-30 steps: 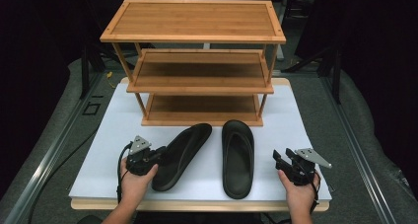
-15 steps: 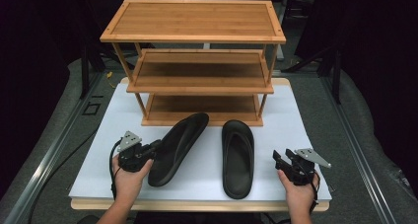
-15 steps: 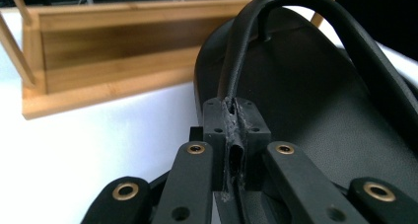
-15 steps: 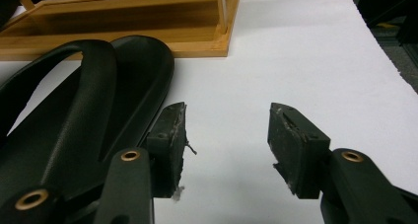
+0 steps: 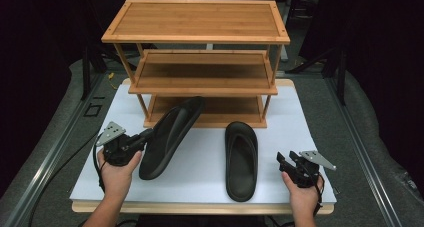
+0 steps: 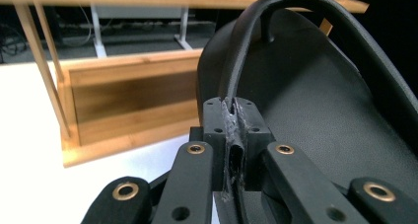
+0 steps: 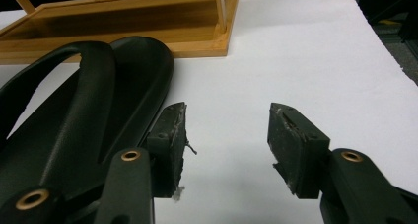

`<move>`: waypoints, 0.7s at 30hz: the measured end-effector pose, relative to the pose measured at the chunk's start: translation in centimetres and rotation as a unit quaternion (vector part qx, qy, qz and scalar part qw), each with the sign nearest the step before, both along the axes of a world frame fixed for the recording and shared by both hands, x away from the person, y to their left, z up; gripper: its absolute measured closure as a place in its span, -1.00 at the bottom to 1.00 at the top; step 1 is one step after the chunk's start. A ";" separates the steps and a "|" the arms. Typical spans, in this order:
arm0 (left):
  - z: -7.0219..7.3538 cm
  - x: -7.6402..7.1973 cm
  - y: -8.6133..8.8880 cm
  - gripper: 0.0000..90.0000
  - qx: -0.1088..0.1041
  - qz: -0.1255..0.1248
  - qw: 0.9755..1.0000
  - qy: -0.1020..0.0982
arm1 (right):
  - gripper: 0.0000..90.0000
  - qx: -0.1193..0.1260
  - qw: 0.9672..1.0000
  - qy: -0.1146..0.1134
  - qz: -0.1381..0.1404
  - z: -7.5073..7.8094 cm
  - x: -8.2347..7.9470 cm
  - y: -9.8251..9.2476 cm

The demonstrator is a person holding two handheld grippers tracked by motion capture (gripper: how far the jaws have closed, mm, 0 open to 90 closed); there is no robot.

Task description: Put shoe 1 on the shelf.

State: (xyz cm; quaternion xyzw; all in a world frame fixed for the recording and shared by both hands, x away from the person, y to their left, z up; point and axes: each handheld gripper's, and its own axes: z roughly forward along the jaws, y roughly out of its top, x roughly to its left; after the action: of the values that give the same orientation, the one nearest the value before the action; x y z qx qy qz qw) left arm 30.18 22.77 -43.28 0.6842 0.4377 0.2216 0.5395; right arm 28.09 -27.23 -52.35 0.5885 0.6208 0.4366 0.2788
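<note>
Now left claw [image 5: 146, 135] clenched on left sandal [image 5: 170, 134] strap, tilted off surface [image 5: 200, 167] at lower left; right claw [image 5: 285, 162] released beside right sandal [image 5: 241, 159], lower right.

Three-tier bamboo rack [image 5: 200, 62] at 12 o'clock, open frame, all three shelves bare. It stands on a white sheet [image 5: 310, 132] that covers most of the surface [image 5: 200, 208]; a thin wooden edge shows at 6 o'clock. Grey carpeted floor [image 5: 380, 157] at 3 and 9 o'clock. Metal rail [image 5: 47, 159] runs diagonally at 8 o'clock. Dark backdrop behind the rack.
</note>
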 end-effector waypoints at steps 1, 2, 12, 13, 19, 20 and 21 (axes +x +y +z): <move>0.3 -0.1 0.1 0.89 0.003 0.000 1.000 -0.003 | 0.09 0.000 1.000 -0.002 0.000 0.0 0.0 0.0; 0.6 -0.2 0.2 0.89 0.002 -0.001 1.000 -0.005 | 0.09 0.000 1.000 -0.003 0.001 -0.1 0.0 0.1; 2.1 -0.4 0.7 0.89 -0.005 -0.009 1.000 -0.011 | 0.09 0.003 1.000 0.013 -0.001 -0.3 0.2 -0.1; 2.3 -0.5 0.7 0.89 -0.007 -0.009 1.000 -0.013 | 0.09 0.004 1.000 0.010 -0.004 -0.4 0.2 0.0; 3.3 0.4 0.8 0.89 -0.014 -0.001 1.000 -0.024 | 0.09 -0.001 1.000 0.016 0.000 -0.4 0.3 0.1; 3.4 0.7 0.8 0.89 -0.016 0.003 1.000 -0.027 | 0.09 -0.001 1.000 0.016 0.000 -0.5 0.3 0.1; 3.5 1.1 0.8 0.89 -0.015 0.005 0.999 -0.029 | 0.09 0.000 1.000 0.016 0.000 -0.5 0.3 0.1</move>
State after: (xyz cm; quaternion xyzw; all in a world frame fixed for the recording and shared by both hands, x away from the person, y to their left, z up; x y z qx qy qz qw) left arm 31.23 23.52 -39.76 0.6671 0.4286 0.2380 0.5610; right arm 28.34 -27.17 -52.80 0.5956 0.6253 0.4265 0.2689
